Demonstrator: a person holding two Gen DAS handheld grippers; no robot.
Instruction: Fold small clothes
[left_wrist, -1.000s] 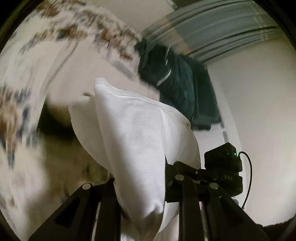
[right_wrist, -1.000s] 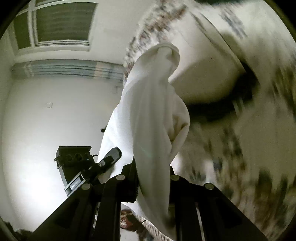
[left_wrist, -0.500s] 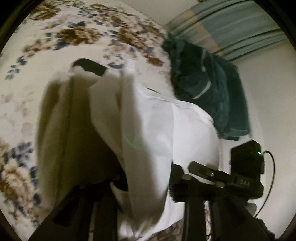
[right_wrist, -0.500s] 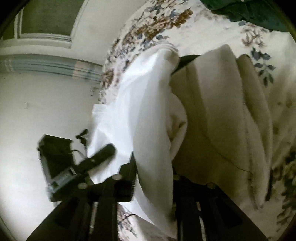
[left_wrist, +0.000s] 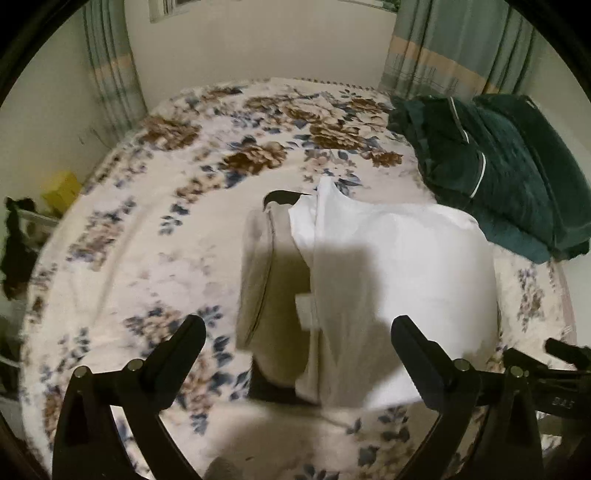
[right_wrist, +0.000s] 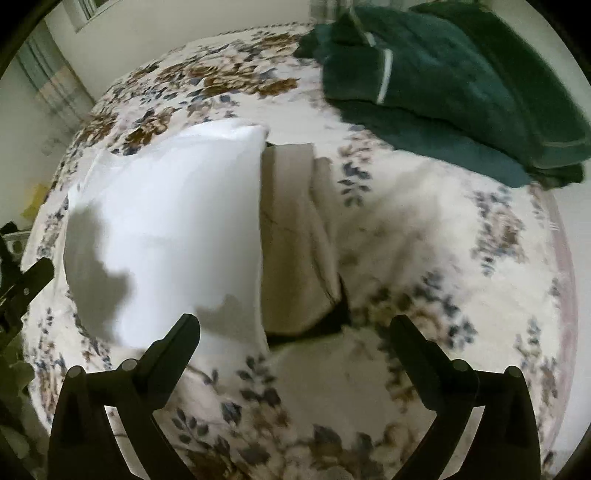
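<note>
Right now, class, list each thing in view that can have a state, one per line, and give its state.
Left claw: open, empty.
Right claw: open, empty.
White garment: folded over, lying on the bed, partly over the beige garment.
Beige garment: lying flat, partly covered.
Dark green clothes: piled at the bed's far right.
Floral bedspread: spread out.
Curtains: hanging.

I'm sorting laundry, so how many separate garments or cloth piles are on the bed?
3: white garment mid-bed, partly over a beige garment beside it, and a dark green pile at the far right. More may lie folded underneath.
</note>
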